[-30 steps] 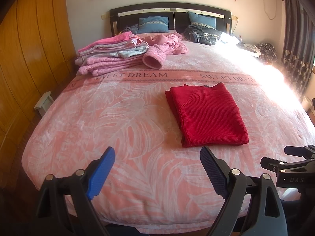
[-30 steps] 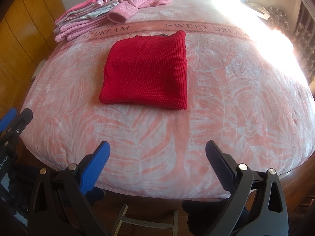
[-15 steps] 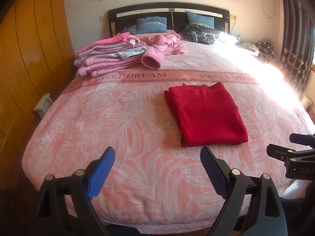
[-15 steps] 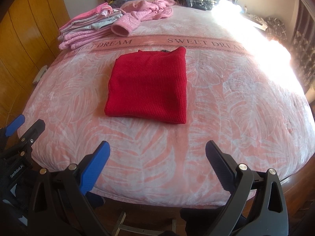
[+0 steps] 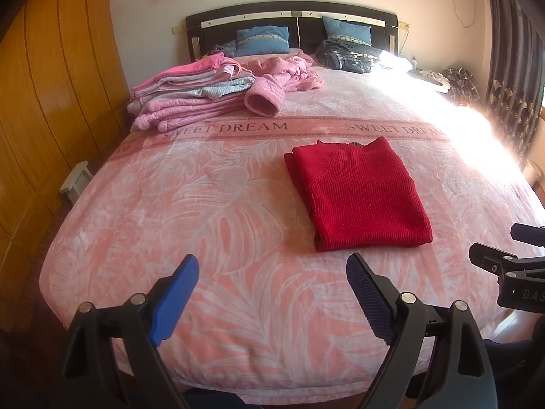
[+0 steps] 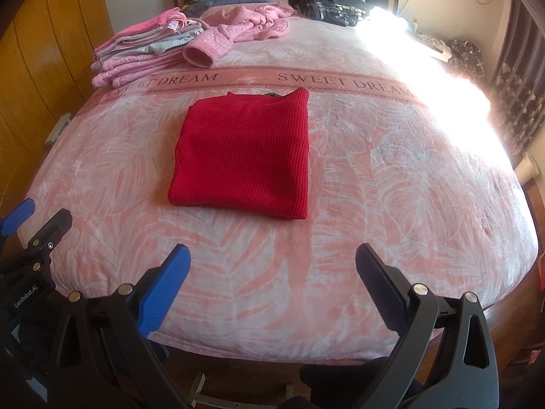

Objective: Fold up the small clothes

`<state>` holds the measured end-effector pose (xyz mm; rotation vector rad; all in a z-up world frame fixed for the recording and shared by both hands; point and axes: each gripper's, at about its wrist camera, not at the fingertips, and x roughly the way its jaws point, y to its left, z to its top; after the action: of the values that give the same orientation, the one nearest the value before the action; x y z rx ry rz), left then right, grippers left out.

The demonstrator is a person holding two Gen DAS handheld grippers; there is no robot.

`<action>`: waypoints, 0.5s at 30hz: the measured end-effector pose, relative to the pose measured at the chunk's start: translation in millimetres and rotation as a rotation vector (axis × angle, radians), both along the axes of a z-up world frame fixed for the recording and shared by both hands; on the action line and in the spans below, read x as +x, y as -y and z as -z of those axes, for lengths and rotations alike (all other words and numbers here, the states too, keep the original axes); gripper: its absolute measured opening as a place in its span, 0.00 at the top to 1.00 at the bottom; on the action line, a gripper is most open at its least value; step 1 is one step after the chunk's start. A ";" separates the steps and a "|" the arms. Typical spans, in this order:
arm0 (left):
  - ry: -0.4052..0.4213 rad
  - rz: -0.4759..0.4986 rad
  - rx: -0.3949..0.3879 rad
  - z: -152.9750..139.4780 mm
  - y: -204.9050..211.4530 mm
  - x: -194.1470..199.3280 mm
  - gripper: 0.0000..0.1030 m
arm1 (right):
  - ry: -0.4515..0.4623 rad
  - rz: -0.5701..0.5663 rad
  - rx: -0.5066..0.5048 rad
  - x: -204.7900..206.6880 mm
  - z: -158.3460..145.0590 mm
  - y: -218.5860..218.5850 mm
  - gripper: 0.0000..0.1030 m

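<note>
— What is seen nearest the bed's foot?

— The left gripper (image 5: 272, 277) and right gripper (image 6: 272, 260) are held spread wide, nothing gripped, above the pink blanket (image 5: 211, 211).

— And beyond them?

— A folded red sweater (image 6: 243, 155) is laid flat mid-bed; further back, a stack of pink clothes (image 5: 190, 97) is piled near the headboard (image 5: 289, 10).

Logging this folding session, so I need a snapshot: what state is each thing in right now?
red sweater: folded, flat on the bed, untouched
pink clothes stack: folded, piled
pink jacket: unfolded, crumpled
left gripper: open, empty
right gripper: open, empty
</note>
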<state>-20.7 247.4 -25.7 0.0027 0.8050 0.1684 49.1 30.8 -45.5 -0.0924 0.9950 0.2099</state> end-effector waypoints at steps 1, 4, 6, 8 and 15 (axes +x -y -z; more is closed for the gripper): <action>0.000 0.000 0.000 0.1 0.1 0.1 0.14 | 0.000 -0.002 0.000 0.0 -0.2 -0.3 0.06; -0.001 -0.001 -0.001 0.2 0.5 -0.1 0.14 | 0.005 -0.003 -0.002 -0.8 -1.2 -0.8 0.06; 0.000 -0.001 0.000 0.0 0.4 -0.1 0.14 | 0.006 -0.005 -0.003 -0.9 -1.3 -1.2 0.06; -0.001 0.000 0.000 0.1 0.4 -0.2 0.14 | 0.005 -0.005 -0.004 -0.9 -1.0 -1.3 0.06; -0.002 0.000 -0.001 1.1 0.9 -0.4 0.14 | 0.005 -0.004 -0.005 -1.1 0.0 -1.0 0.06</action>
<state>-21.1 246.5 -26.8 0.0021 0.8067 0.1676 48.0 31.8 -45.4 -0.0993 0.9908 0.2111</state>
